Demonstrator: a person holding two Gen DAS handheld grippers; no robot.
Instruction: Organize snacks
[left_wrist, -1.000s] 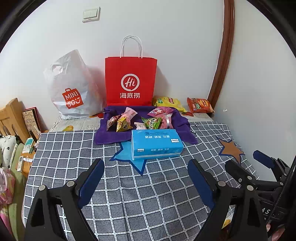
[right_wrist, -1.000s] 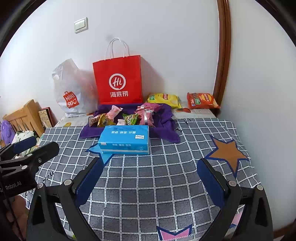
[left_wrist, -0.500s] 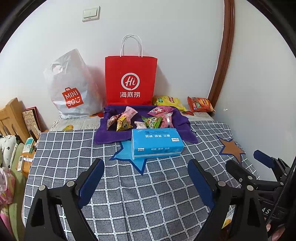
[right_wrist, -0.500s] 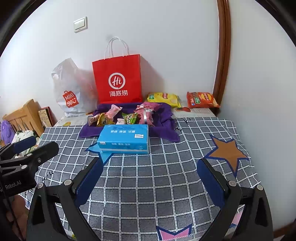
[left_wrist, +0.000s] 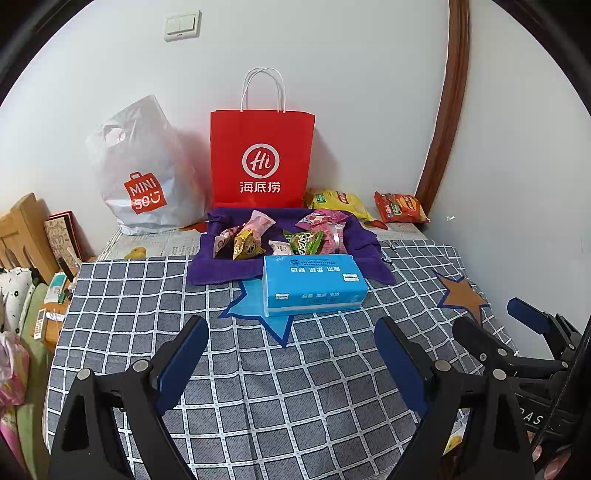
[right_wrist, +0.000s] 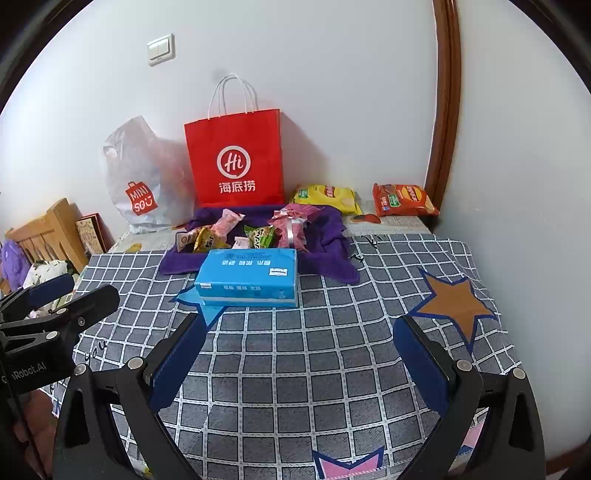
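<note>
Several small snack packets lie on a purple cloth at the far side of the checked tablecloth. A yellow chip bag and an orange chip bag lie by the back wall. My left gripper and my right gripper are both open and empty, well short of the snacks, above the near part of the cloth. The right gripper also shows at the left view's right edge, the left at the right view's left edge.
A blue tissue pack sits in front of the purple cloth. A red paper bag and a white plastic bag stand against the wall. Wooden furniture and clutter lie left of the table.
Both views have shifted very slightly; the scene sits a touch lower and nearer. Nothing on the table has moved and both grippers stay open.
</note>
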